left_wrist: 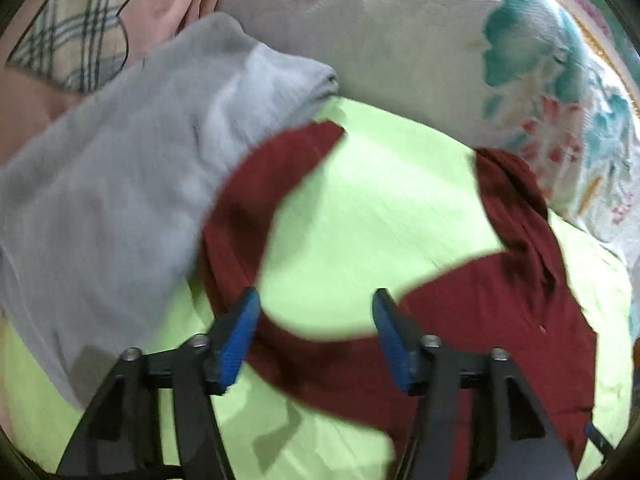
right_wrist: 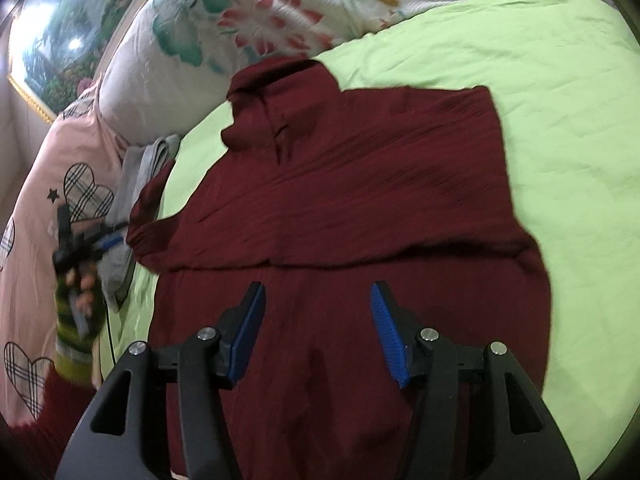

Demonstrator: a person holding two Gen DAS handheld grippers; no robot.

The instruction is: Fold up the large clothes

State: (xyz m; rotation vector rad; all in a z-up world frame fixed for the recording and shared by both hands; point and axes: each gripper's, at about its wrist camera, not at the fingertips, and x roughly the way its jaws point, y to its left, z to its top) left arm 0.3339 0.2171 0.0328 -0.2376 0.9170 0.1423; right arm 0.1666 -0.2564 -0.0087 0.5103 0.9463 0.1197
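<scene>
A dark red garment [right_wrist: 360, 184] lies spread on the light green bedsheet [right_wrist: 560, 80], its upper part folded down over the lower part and its collar toward the pillow. My right gripper [right_wrist: 316, 320] is open and empty just above the garment's lower part. My left gripper [left_wrist: 316, 324] is open and empty over the red sleeve [left_wrist: 248, 192], which curves across the green sheet [left_wrist: 360, 208]. In the right wrist view the left gripper [right_wrist: 108, 242] shows small at the garment's left sleeve end.
A folded grey garment [left_wrist: 120, 184] lies left of the red sleeve. A white floral pillow [left_wrist: 440, 48] and a pink quilt with plaid hearts [right_wrist: 48, 184] border the sheet. A framed picture [right_wrist: 60, 40] hangs on the wall behind.
</scene>
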